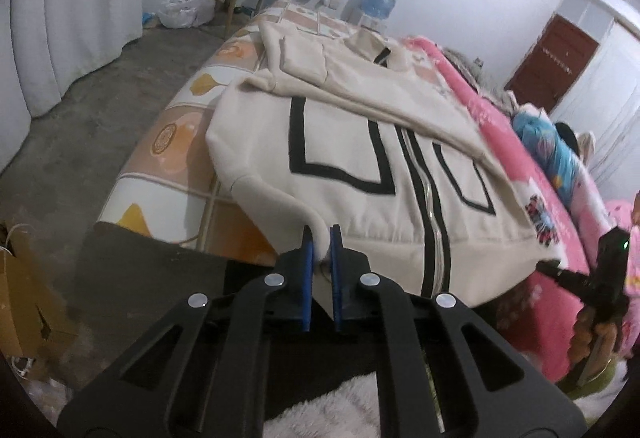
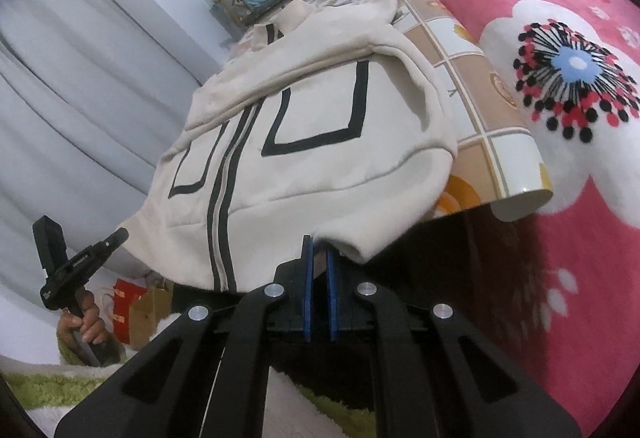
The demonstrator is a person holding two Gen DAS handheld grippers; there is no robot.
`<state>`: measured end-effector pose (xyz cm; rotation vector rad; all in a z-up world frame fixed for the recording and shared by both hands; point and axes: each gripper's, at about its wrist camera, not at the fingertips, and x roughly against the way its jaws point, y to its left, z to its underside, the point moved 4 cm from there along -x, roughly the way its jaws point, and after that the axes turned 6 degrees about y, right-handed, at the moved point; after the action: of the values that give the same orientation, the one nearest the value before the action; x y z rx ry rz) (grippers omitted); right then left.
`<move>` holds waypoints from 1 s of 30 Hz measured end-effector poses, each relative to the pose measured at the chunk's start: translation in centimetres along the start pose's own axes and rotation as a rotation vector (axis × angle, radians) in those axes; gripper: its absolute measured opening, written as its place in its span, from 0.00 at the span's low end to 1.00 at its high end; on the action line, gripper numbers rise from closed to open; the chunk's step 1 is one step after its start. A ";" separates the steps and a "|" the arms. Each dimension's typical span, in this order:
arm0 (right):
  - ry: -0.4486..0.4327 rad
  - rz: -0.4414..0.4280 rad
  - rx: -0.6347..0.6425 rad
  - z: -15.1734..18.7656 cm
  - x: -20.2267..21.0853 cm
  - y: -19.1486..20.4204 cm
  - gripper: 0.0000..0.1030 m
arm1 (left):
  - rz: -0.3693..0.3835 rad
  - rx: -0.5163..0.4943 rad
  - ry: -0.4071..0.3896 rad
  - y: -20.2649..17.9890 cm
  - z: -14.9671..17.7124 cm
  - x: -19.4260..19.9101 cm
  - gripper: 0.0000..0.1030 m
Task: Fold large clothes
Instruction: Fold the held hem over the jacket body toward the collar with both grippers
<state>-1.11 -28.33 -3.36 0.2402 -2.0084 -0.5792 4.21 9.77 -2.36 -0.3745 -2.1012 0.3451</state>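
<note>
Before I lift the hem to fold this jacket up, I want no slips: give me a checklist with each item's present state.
1. Left gripper pinching the hem of the cream jacket: ok, fabric sits between the blue pads.
2. Right gripper pinching the hem: ok, jaws closed on the edge.
3. Sleeves folded in across the front: ok.
4. Zipper closed: ok as far as it shows.
5. Jacket fully on the patterned mat: not ok, the hem hangs over the edge.
6. Grip depth: cannot tell.
</note>
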 end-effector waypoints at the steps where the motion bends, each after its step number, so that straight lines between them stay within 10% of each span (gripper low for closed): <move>1: -0.003 -0.004 0.000 -0.1 0.0 0.1 0.06 | 0.000 0.004 -0.005 0.1 -0.3 -0.1 0.07; 30: -0.166 -0.126 0.004 -11.8 0.5 0.7 0.05 | 0.058 0.150 -0.162 2.9 -10.7 -1.8 0.06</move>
<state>8.94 -31.46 2.00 0.3328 -2.1663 -0.6940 14.65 12.77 0.68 -0.3284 -2.2086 0.5804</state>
